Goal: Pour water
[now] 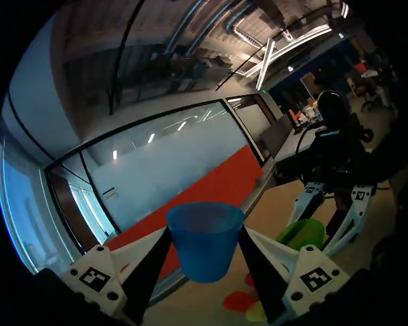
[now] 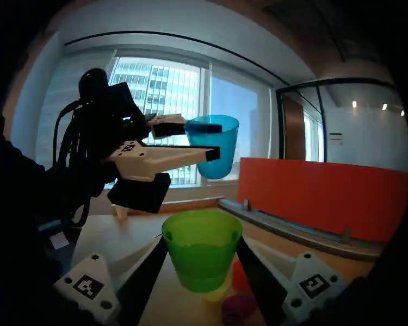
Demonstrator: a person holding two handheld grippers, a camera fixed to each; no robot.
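A translucent blue cup (image 1: 205, 242) sits between my left gripper's (image 1: 204, 255) fingers, which are shut on it and hold it in the air. The right gripper view shows that same blue cup (image 2: 215, 144) raised and roughly upright, held by the left gripper (image 2: 206, 141) above and behind the green cup. My right gripper (image 2: 201, 261) is shut on a translucent green cup (image 2: 202, 250), upright, with some liquid in its lower part. In the left gripper view the green cup (image 1: 303, 233) and the right gripper (image 1: 334, 214) appear low at right.
A light wooden table (image 2: 111, 239) lies under both cups, with small coloured objects, red (image 2: 238, 274), yellow and purple (image 2: 238, 309), on it. An orange partition (image 2: 334, 195) runs along the table's far side. Windows and a glass wall stand behind.
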